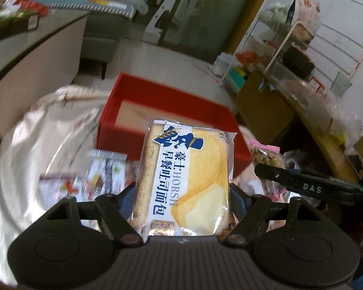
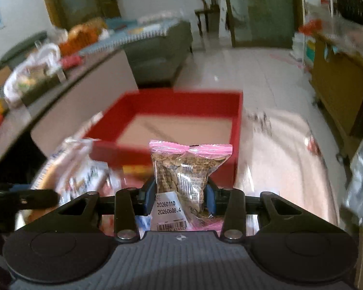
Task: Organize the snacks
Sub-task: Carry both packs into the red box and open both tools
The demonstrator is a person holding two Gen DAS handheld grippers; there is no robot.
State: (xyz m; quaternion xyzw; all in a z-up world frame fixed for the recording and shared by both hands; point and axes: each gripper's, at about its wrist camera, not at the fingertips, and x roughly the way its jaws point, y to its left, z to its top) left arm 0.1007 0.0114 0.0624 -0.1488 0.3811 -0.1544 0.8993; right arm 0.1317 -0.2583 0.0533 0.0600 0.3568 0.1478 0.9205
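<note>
My left gripper (image 1: 181, 193) is shut on a white, blue and yellow bread packet (image 1: 188, 176), held upright before the open red box (image 1: 162, 106). In the right wrist view my right gripper (image 2: 180, 194) is shut on a clear seed packet with pink ends (image 2: 188, 169), just short of the red box (image 2: 237, 130). That seed packet (image 1: 266, 159) and the right gripper's black finger (image 1: 302, 181) show at the right of the left wrist view. The bread packet (image 2: 70, 169) appears blurred at the left of the right wrist view. The red box holds nothing that I can see.
Several loose snack packets (image 1: 101, 176) lie on the shiny white cloth (image 1: 36, 157) left of the box. A long table with bags (image 2: 36, 72) runs along the left. A wooden cabinet with wire racks (image 1: 278, 77) stands at the right. A chair (image 2: 210, 2) is far back.
</note>
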